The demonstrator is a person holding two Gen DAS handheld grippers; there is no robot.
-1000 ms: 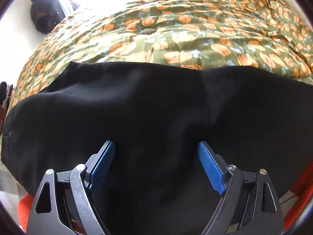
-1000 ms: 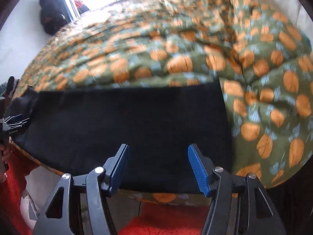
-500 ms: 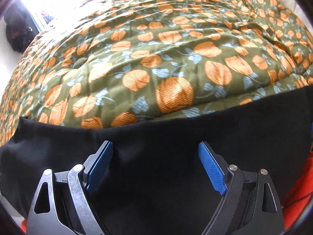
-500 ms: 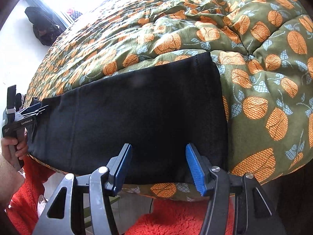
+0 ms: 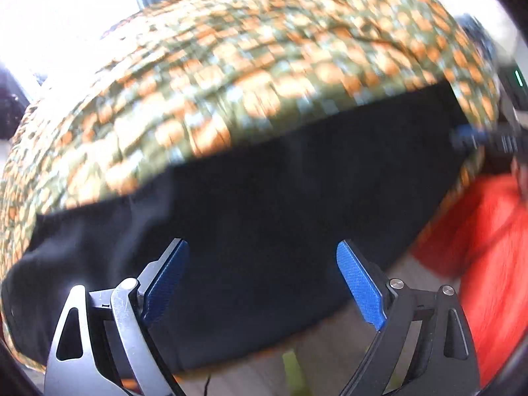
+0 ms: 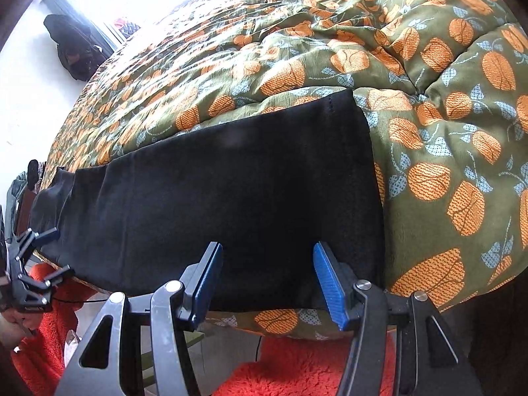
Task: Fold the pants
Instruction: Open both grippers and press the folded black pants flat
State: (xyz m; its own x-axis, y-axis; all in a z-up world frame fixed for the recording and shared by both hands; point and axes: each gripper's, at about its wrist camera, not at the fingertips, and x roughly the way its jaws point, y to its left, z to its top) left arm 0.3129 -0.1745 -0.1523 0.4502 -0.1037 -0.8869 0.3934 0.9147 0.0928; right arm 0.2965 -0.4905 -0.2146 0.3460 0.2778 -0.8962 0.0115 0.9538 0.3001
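The left tool (image 5: 262, 283) has its blue pads spread wide and is opening further, with nothing pinched; black cloth only shows beyond the gap. The right tool (image 6: 264, 280) stands about half open, also gripping nothing, poised over the near edge of the pants (image 6: 231, 191).

Out from both tools, the pants lie as one long black strip along the near edge of the bed, legs seemingly laid one on the other. The hemmed end sits just ahead and to the right of the right tool; the other end runs off to its left, toward the left tool (image 6: 24, 270) and the hand (image 6: 11, 325) holding it. Beyond is the green quilt (image 6: 429, 105) with orange fruit print, and below the bed edge an orange rug (image 6: 307, 373).

To my eye the next fold is crosswise, end to end. For that to go well, each tool should take both layers at a corner of one end, bite past the hem, lift just clear, and carry it over evenly so the edges meet. The left view is blurred, so settling that hand before closing would help.
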